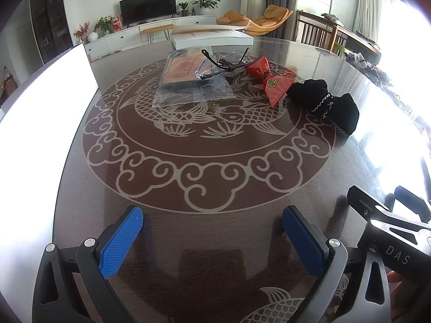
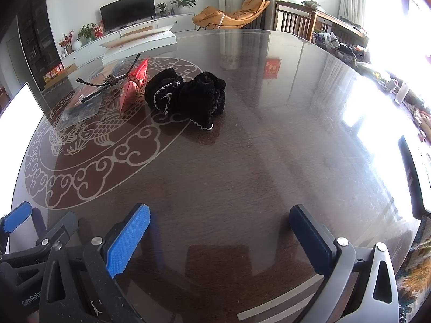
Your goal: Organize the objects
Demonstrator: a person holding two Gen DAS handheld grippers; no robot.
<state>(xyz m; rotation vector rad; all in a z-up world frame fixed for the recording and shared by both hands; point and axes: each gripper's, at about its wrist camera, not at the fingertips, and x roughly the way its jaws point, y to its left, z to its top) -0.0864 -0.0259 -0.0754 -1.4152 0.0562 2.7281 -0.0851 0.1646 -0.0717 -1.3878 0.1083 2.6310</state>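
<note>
On the dark glossy tabletop (image 1: 204, 242), printed with a pale ring of clouds and two fish, the things to be sorted lie in a loose row toward the far edge. A clear plastic packet (image 1: 188, 80) with printed paper inside lies flat on the fish pattern, and a pair of glasses (image 1: 221, 63) with dark arms rests on its far right corner, a brown cord knotted around them. Just right of the glasses lies a red bow-shaped packet (image 1: 270, 79) with a gold seal, and touching its right end sits a bundle of black cloth (image 1: 327, 105) edged in white trim. A white box (image 1: 212, 39) stands at the far edge behind the packet. The left gripper (image 1: 212, 239) hovers over the near edge, its blue pads spread wide and holding nothing. The right gripper (image 2: 219, 238) is likewise spread and empty above the near edge, the black cloth (image 2: 188, 94) well ahead of it.
</note>
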